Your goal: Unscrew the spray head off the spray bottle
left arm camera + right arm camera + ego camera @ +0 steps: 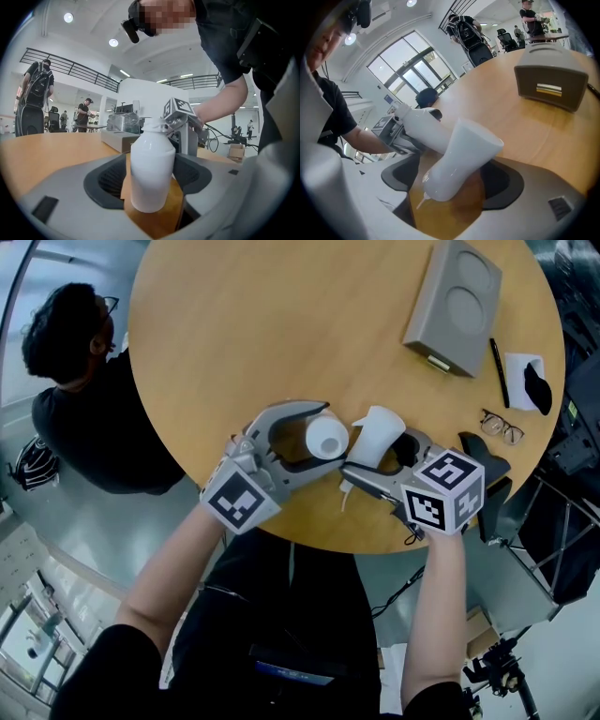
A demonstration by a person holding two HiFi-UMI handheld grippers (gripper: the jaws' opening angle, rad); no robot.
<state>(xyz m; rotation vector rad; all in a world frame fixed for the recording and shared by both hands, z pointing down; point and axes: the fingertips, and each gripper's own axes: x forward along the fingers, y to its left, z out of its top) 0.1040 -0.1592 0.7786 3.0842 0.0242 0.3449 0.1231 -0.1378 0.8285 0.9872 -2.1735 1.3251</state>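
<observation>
A white spray bottle (327,433) stands upright on the round wooden table (234,334) with its neck bare. My left gripper (322,439) stands open around it, and the left gripper view shows the bottle (151,168) with gaps to both pads. The white spray head (377,435) is off the bottle and leans on the table just to its right, its thin dip tube trailing toward me. My right gripper (378,452) is open around it. In the right gripper view the spray head (461,159) sits tilted between the pads, with the bottle (423,129) behind it.
A grey box (453,306) lies at the table's far right, with a black pen (499,371), glasses (503,427) and a white card (525,371) beside it. A person (70,334) sits at the left. The table's near edge is just under my grippers.
</observation>
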